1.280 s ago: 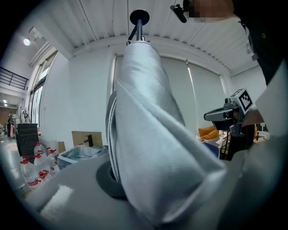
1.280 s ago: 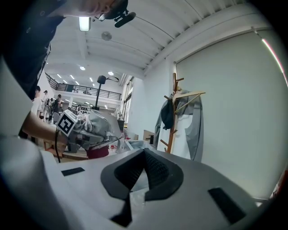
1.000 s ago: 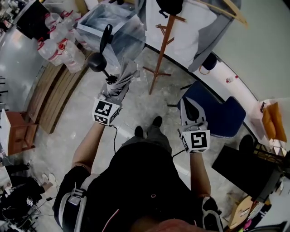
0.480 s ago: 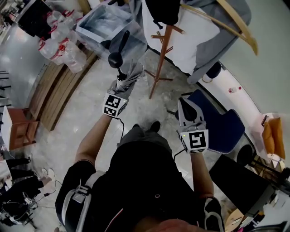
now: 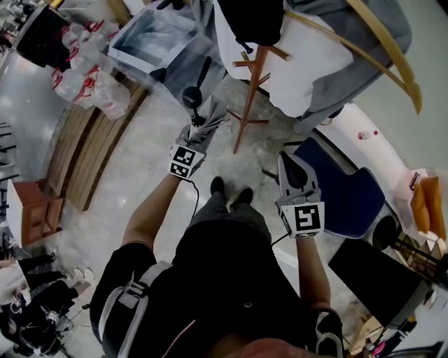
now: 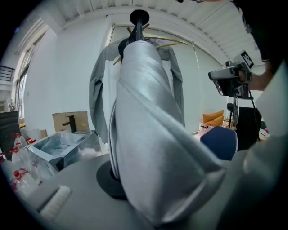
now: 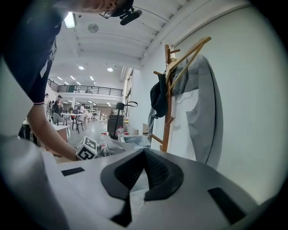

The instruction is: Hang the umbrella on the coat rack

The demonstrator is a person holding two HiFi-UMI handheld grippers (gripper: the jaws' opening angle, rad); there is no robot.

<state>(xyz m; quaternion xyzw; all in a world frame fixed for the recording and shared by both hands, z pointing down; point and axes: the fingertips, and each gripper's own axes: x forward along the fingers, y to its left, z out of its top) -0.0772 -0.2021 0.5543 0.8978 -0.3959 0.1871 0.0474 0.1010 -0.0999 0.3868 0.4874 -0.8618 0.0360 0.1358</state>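
Grey folded fabric fills the left gripper view: the umbrella (image 6: 148, 134) sits btwn the jaws of the left gripper (image 5: 192, 142), which are drawn in narrow on the bundled canopy and hold it. The umbrella is up in the air, not on any hook. Its black handle (image 5: 194, 92) points up and away from the person, toward the wooden coat rack (image 5: 250, 91). From the head view it is just left of the rack's pole, near but apart from it.

Right gripper (image 7: 143, 173): jaws together, pad tips meeting, nothing btwn them. It is held out on the person's right, over the edge of a blue chair (image 5: 350, 192) as the head view shows it, w/ the rack ahead and slightly to its right in its own view.

On the rack hangs a white and grey garment (image 5: 315, 63) on a wooden hanger (image 5: 392, 49). A dark item (image 5: 255, 21) also hangs near the top, perhaps a bag or cap; too dim to tell. Water bottles (image 5: 84, 80) and a clear plastic bin (image 5: 150, 38) sit on the floor at far left.
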